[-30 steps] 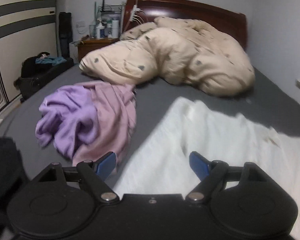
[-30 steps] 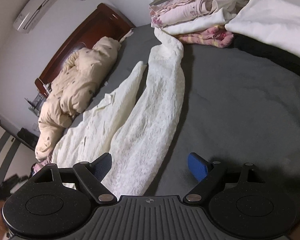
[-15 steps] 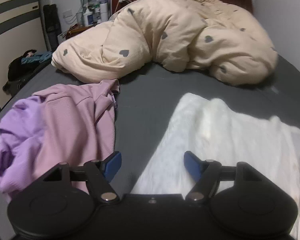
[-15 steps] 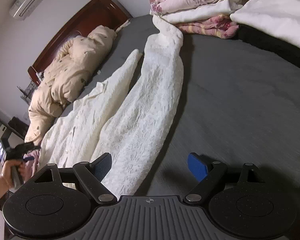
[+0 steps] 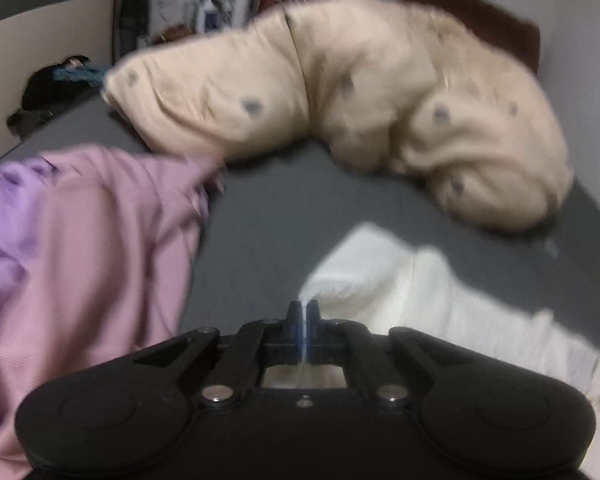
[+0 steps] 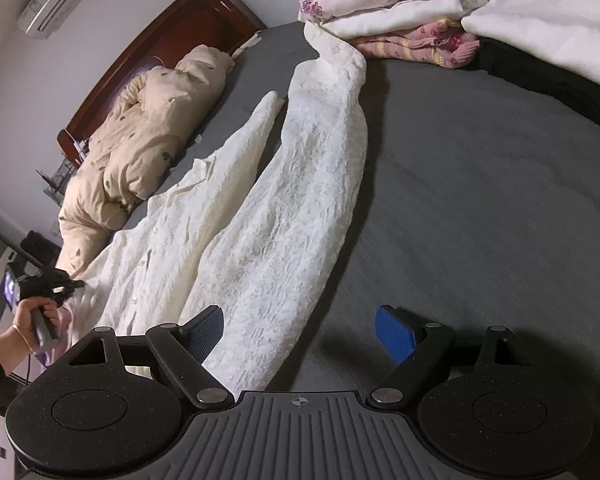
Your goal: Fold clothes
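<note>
Left tool (image 5: 303, 312): your jaws, spread 1 second ago, now pressed together, pinching corner of white garment (image 6: 268, 216). Camera closer in than before. Grab made, so lifting that edge looks like next step.

Pink-purple clothes (image 5: 80, 248) crowd left side, close to pinch point. Garment lies lengthwise along grey bed (image 6: 480, 184), 2 long strips running toward folded stack (image 6: 400, 12). Beige duvet (image 5: 360, 112) beyond, apart.

Right tool (image 6: 300, 330): unchanged, spread, nothing pinched, near end of garment between pads. Bare bed to right gives room.
</note>
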